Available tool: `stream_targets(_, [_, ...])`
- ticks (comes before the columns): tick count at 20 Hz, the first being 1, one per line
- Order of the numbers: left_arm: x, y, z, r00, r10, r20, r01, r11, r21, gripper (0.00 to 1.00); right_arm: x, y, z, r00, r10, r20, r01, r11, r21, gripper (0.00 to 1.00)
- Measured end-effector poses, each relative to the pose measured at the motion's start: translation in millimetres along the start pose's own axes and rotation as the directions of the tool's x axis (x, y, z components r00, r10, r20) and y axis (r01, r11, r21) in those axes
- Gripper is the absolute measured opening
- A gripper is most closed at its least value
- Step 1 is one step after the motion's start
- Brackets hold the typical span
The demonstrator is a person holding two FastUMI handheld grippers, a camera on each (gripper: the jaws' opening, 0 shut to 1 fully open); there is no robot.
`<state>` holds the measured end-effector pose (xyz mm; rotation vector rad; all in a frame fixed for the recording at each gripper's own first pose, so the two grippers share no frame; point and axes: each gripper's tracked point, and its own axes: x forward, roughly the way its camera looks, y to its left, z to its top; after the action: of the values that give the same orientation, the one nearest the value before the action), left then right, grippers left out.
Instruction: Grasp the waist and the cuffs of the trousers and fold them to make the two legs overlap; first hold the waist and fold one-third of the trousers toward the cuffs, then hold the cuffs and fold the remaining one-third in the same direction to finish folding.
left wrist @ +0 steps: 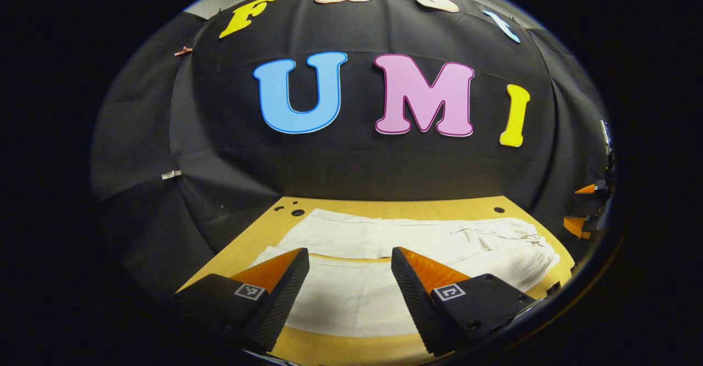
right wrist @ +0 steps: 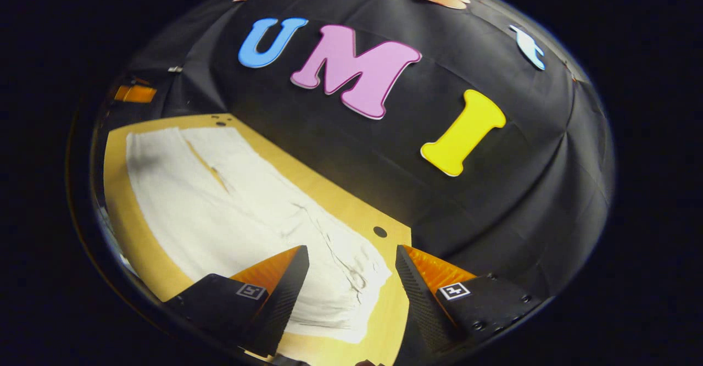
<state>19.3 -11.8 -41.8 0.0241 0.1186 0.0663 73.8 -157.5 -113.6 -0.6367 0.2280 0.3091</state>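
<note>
Trousers [left wrist: 395, 256] flat on table [left wrist: 351, 349], no readable label visible.

Left gripper [left wrist: 350, 256] and right gripper [right wrist: 351, 253] fingers spread, empty.

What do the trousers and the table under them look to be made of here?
The trousers look like a thin woven fabric, cotton or linen perhaps: off-white, matte, lying flat with soft creases and gathers near the waist. The table looks like wood or plywood board: tan, smooth, faintly glossy, with round holes drilled near its far edge. Neither can be told for certain.
</note>
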Motion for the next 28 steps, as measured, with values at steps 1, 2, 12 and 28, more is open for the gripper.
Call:
stream_targets(1, [-0.5, -0.1, -4.1, 1.000, 0.010, -0.002, -0.010, 1.000, 0.005, 0.95, 1.1, 1.3, -15.2, 1.000, 0.025, -0.017, -0.026, 0.999, -0.043, 0.98])
stream_targets(2, [-0.5, -1.2, -6.6, 1.000, 0.016, -0.005, -0.016, 1.000, 0.008, 0.95, 0.8, 3.2, -30.9, 0.998, 0.052, -0.036, -0.055, 0.995, -0.082, 0.98])
stream_targets(12, [4.1, -18.9, -44.1, 0.990, 0.084, -0.110, -0.089, 0.995, -0.040, 0.95, -2.3, -11.6, -181.5, 0.942, 0.154, -0.299, -0.252, 0.912, -0.324, 0.98])
stream_targets(28, [-15.6, 21.7, -74.4, 0.930, 0.262, -0.259, -0.292, 0.953, -0.081, 0.95, 51.8, 12.1, -223.0, 0.909, 0.174, -0.378, -0.370, 0.756, -0.541, 0.90])
